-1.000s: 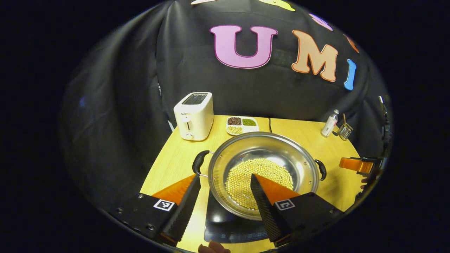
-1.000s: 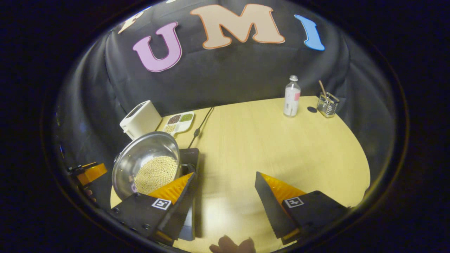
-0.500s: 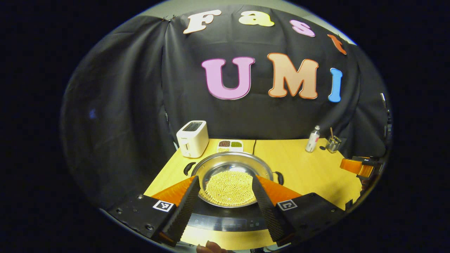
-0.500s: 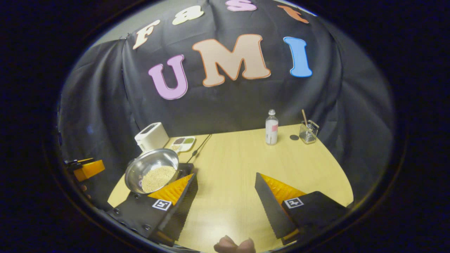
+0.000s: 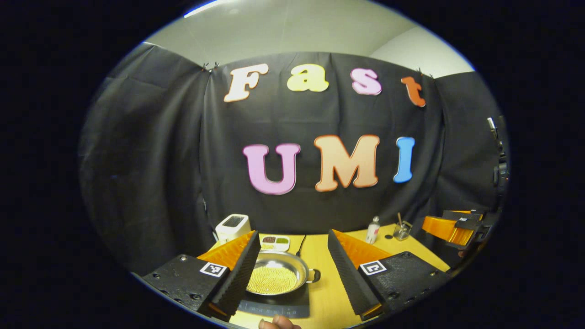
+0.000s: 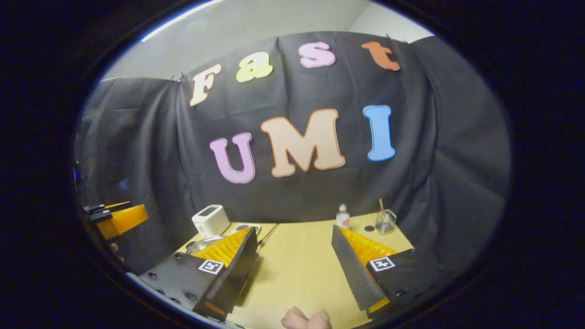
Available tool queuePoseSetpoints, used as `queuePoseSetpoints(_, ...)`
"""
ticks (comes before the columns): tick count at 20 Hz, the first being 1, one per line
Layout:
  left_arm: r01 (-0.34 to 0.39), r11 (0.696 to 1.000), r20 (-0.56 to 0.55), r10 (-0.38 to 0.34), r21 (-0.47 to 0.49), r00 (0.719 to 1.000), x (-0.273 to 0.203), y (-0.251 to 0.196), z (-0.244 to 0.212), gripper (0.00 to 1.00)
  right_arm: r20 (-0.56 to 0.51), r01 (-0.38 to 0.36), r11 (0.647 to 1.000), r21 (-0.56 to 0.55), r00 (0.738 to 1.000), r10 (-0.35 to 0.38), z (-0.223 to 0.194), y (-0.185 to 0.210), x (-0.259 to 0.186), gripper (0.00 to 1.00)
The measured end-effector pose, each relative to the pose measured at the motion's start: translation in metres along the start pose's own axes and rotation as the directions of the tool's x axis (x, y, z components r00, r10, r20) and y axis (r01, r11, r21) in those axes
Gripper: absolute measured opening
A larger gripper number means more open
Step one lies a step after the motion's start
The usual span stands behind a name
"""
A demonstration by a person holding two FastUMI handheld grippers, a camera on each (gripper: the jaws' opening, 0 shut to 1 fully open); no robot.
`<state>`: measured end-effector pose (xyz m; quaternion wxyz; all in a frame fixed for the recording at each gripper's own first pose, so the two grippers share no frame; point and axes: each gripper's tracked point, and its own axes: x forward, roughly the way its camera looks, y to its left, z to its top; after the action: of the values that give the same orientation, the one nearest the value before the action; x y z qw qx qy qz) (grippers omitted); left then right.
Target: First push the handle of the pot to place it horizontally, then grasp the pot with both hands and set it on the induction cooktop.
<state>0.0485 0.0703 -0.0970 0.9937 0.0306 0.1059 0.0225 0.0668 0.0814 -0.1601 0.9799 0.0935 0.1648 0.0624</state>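
A steel pot (image 5: 274, 276) holding yellow beans sits on the black induction cooktop (image 5: 292, 305), its right handle (image 5: 314, 275) pointing sideways. My left gripper (image 5: 293, 235) is open and well back from the pot, with nothing between its fingers. The right gripper (image 5: 450, 226) appears at the far right edge of the left gripper view. In the right gripper view, the right gripper (image 6: 293, 230) is open over bare table, and part of the pot's rim (image 6: 199, 243) peeks out behind its left finger. The left gripper (image 6: 121, 219) appears at that view's left edge.
At the back of the wooden table (image 6: 292, 269) stand a white toaster (image 5: 233, 226), a divided tray of beans (image 5: 275, 241), a small bottle (image 5: 374, 229) and a glass holder with a stick (image 5: 402, 230). A cord (image 5: 299, 246) runs back from the cooktop. A hand (image 6: 306, 320) shows below.
Both grippers have drawn back and up from the pot and tilted upward, so the pot looks smaller and farther off. The pot stays on the cooktop. Both stay open.
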Motion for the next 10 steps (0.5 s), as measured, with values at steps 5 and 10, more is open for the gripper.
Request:
queuePoseSetpoints(5,0.007,0.999,0.005,-0.006,-0.043,1.000,-0.029,0.009,0.018,0.90,0.054,0.013,0.999,-0.038,0.999,-0.011,0.021,0.023,-0.035,0.93)
queuePoseSetpoints(10,0.018,0.999,0.029,-0.017,-0.035,0.999,-0.058,0.020,0.016,0.89,0.105,0.049,0.998,-0.050,0.993,-0.044,0.036,0.021,-0.072,0.94)
